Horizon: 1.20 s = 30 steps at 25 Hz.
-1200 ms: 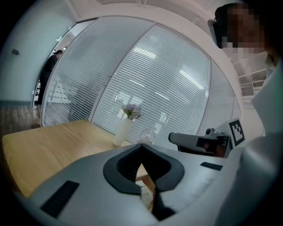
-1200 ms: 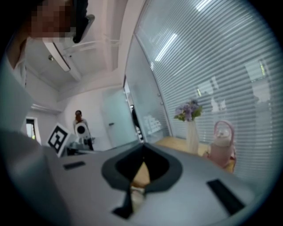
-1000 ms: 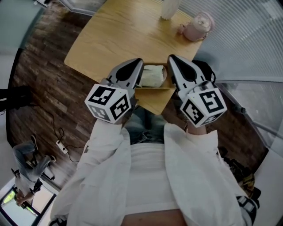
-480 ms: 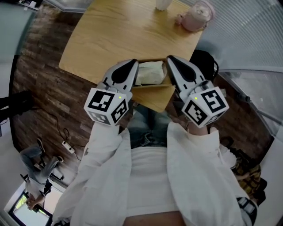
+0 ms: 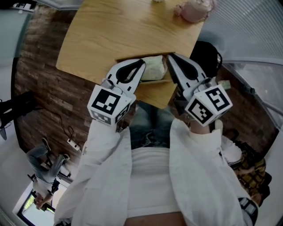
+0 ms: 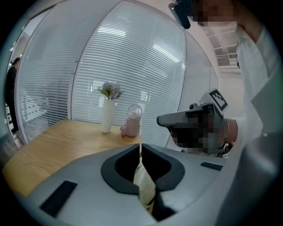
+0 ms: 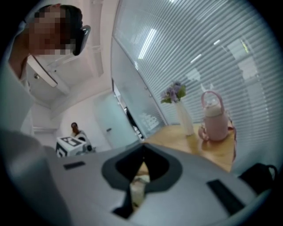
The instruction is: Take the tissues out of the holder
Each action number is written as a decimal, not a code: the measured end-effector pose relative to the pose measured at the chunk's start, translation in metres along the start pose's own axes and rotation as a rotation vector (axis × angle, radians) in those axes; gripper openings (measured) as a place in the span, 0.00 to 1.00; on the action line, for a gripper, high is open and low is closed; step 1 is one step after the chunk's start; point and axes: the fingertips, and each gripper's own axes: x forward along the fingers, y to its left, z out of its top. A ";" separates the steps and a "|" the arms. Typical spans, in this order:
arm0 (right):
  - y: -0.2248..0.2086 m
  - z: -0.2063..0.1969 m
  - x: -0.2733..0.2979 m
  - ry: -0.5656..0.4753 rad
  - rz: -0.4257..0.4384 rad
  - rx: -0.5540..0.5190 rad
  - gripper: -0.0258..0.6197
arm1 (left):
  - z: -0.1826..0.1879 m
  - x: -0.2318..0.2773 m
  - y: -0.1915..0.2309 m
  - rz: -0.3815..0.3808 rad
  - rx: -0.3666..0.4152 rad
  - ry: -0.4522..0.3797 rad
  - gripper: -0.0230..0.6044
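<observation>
Left tongs [image 5: 142, 63] and right tongs [image 5: 170, 58] both pinch the tissues [image 5: 153, 68] at the table [image 5: 119, 31] edge.
The wooden holder [image 5: 155, 81] boxes them in; a pink jug [image 5: 194, 9] and a vase [image 6: 106, 121] stand well behind.

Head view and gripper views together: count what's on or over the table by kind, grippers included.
Grippers: 2 (left gripper, right gripper)
Tissue holder: 1
Tissues: 1 stack
Pink jug: 1
Vase of flowers: 1
Total: 6
</observation>
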 end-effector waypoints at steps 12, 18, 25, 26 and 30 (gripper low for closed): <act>-0.011 -0.005 -0.006 -0.015 -0.014 0.040 0.06 | -0.018 0.016 -0.007 -0.025 0.241 0.141 0.16; -0.007 -0.009 -0.006 -0.006 -0.009 0.050 0.06 | -0.036 0.020 -0.005 -0.004 0.358 0.233 0.22; -0.013 -0.012 -0.011 0.010 -0.024 0.044 0.06 | -0.044 0.025 0.000 0.015 0.485 0.278 0.22; -0.014 -0.013 -0.011 0.013 -0.027 0.046 0.06 | -0.046 0.027 0.001 0.011 0.498 0.289 0.22; -0.018 -0.015 -0.014 0.011 -0.039 0.055 0.06 | -0.055 0.033 0.003 0.008 0.573 0.336 0.22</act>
